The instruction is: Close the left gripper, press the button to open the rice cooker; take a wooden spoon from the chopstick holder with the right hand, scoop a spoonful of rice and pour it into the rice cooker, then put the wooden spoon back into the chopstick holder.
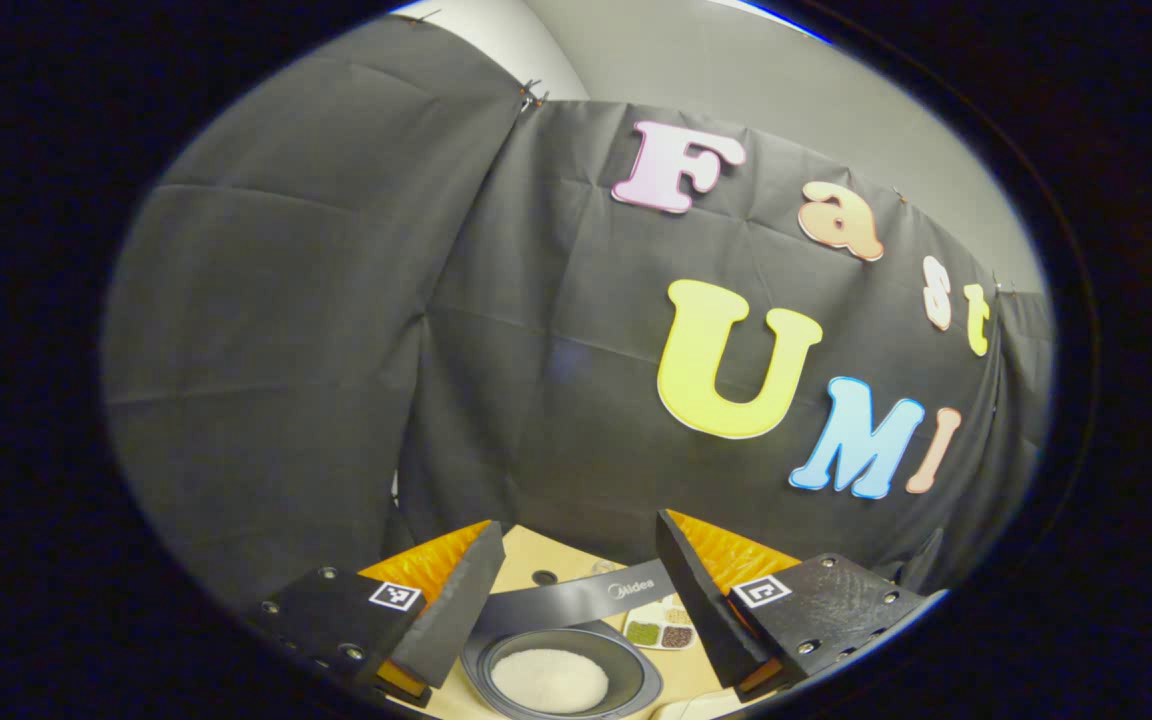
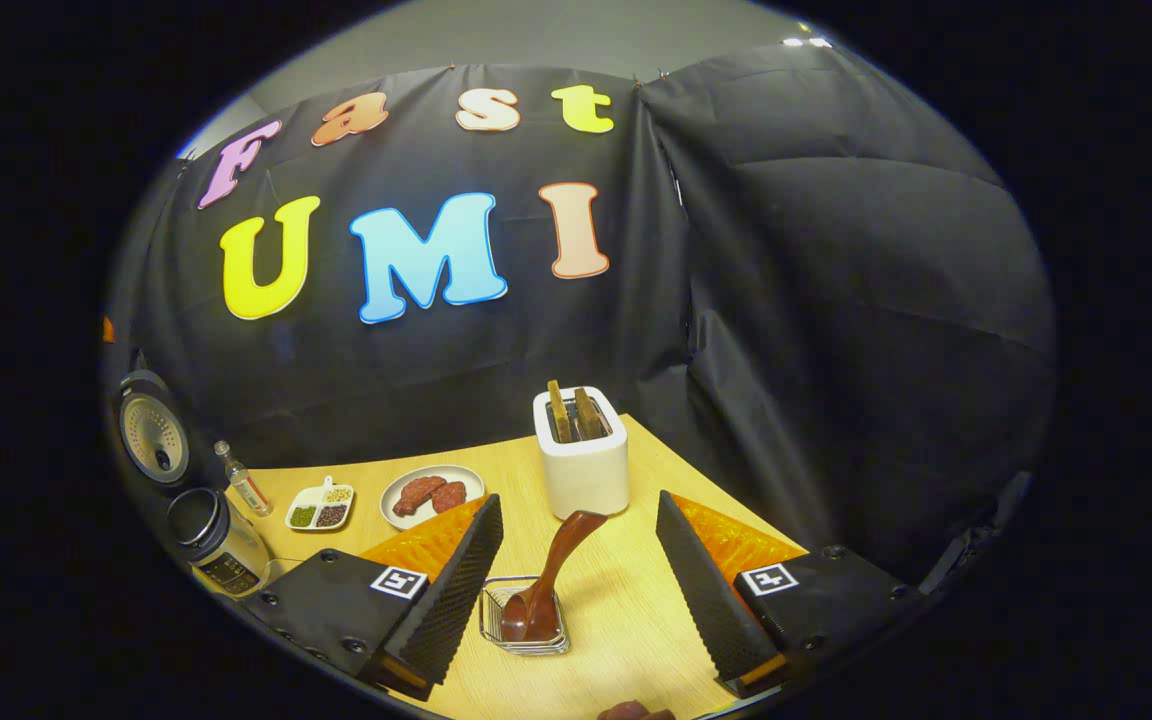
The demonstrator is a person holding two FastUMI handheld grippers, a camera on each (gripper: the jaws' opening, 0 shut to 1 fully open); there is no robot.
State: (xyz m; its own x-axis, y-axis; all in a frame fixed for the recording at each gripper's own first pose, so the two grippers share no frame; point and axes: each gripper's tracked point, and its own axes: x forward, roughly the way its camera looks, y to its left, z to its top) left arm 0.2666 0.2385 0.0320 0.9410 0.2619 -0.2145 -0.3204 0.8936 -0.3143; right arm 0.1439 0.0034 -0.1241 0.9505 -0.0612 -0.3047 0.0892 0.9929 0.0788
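In the right gripper view, the right gripper (image 2: 576, 590) hangs released with its fingers spread wide above the wooden table (image 2: 626, 620), and the wooden spoon (image 2: 548, 580) leans in the wire chopstick holder (image 2: 524, 616) between them, untouched. Beyond stand a white toaster (image 2: 583, 455), a plate of meat (image 2: 431, 493), a small dish of beans (image 2: 320, 508) and, far left, the rice cooker (image 2: 206, 530), lid up. In the left gripper view, the left gripper (image 1: 576, 600) is likewise spread open above a bowl of rice (image 1: 561, 675).

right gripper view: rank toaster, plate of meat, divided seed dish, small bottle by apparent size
Largest to smallest, as they look:
1. toaster
2. plate of meat
3. divided seed dish
4. small bottle, close to the seed dish, so that order is unsure.
The toaster stands nearer the camera, which inflates it.
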